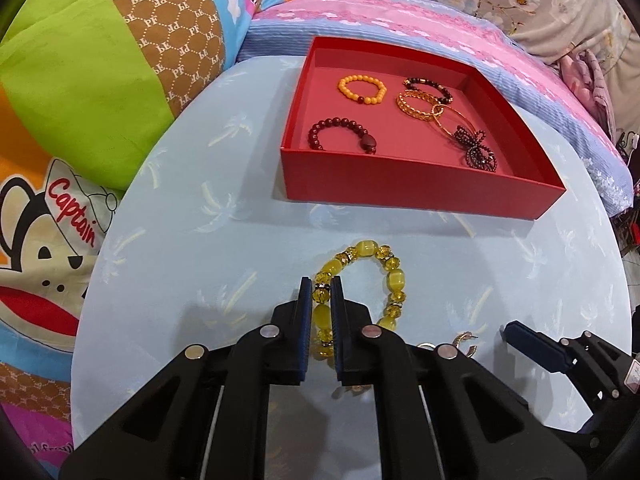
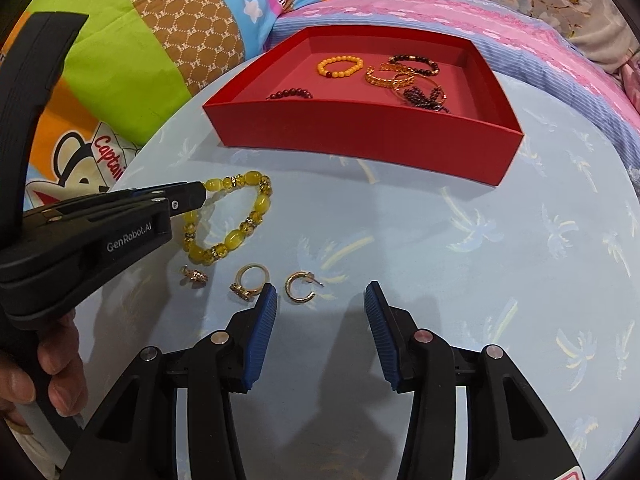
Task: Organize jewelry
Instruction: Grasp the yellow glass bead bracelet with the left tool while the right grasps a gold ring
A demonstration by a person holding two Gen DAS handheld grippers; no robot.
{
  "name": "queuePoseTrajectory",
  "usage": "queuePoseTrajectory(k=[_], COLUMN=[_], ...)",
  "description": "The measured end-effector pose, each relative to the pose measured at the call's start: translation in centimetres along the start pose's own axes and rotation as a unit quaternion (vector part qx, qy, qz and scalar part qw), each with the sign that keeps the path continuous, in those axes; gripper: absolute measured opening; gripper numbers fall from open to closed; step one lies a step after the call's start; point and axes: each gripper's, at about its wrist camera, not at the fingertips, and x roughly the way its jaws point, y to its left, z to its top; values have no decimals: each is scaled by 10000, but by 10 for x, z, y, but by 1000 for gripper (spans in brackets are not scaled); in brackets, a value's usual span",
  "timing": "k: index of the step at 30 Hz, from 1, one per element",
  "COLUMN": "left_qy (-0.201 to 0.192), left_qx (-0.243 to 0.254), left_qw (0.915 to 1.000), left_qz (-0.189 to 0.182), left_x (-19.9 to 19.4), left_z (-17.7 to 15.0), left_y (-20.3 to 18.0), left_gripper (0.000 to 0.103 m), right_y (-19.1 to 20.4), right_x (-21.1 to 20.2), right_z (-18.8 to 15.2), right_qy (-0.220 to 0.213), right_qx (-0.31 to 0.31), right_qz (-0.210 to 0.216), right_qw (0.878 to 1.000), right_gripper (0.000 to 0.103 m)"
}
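The left gripper (image 1: 321, 280) has its blue-padded jaws drawn nearly together around one side of the yellow glass-bead bracelet (image 1: 362, 294), which lies on the round pale-blue desk with a palm-tree print (image 1: 200, 240). The pads flank a run of beads; whether they press them or only bracket them cannot be told from here. The step in hand looks like the pick-up of this bracelet, and the next move probably calls for a firm pinch on the strand, a lift clear of the desk and a carry forward over the near wall of the red cardboard tray (image 1: 420, 188).

The right gripper (image 2: 320, 294) hovers with jaws spread wide and nothing between them. Just beside its left pad lie a gold ring with a dark setting (image 2: 248, 284) and a gold half-hoop earring (image 2: 298, 286); a small gold charm-like piece (image 2: 194, 276), too small to identify, sits further left. These are likely still to be sorted.

Beyond, the tray already holds an orange bead bracelet (image 1: 362, 89), a dark red bead bracelet (image 1: 340, 135), a black bead bracelet (image 1: 430, 90), a gold chain-link bangle (image 1: 418, 106) and a thin gold hoop with a black beaded bow (image 1: 474, 148). Its front right part is bare. The dangling beads could catch the tray's near wall if carried low. Bright patterned pillows (image 1: 80, 80) ring the desk.
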Motion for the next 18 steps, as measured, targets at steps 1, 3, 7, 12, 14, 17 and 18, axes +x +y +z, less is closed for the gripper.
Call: queuePoseTrajectory(k=[1,3,7,12,14,17,18], left_qy=[4,20,42,89,88,95,92], left_qx=[-26,-66,-112,-151,-153,-138,-131], left_qw=[10000,10000,9999,9998,9998,9998,9999], left_qz=[-10,-29,5,34,39,45,44], left_x=[-1,-2,-2,0,0,-1,-1], left_z=[-1,-1,-3,-5,-6,-6,-6], left_y=[2,5,10,14,14,14,13], left_gripper=[9,9,9,9,9,9,9], right_y=[2,4,4,12,20,28,31], right_x=[2,3,2,-5,-7,-5,-3], right_z=[0,0,2,3,3,2,2], right_qy=[12,16,-10,-43,-56,-36,-12], right_qx=[-28,-67,-50,-126,-229,-352,-383], right_qz=[6,-1,48,209,284,338,354], right_qw=[10000,10000,10000,9997,9993,9988,9986], right_gripper=[41,36,34,34,34,34,32])
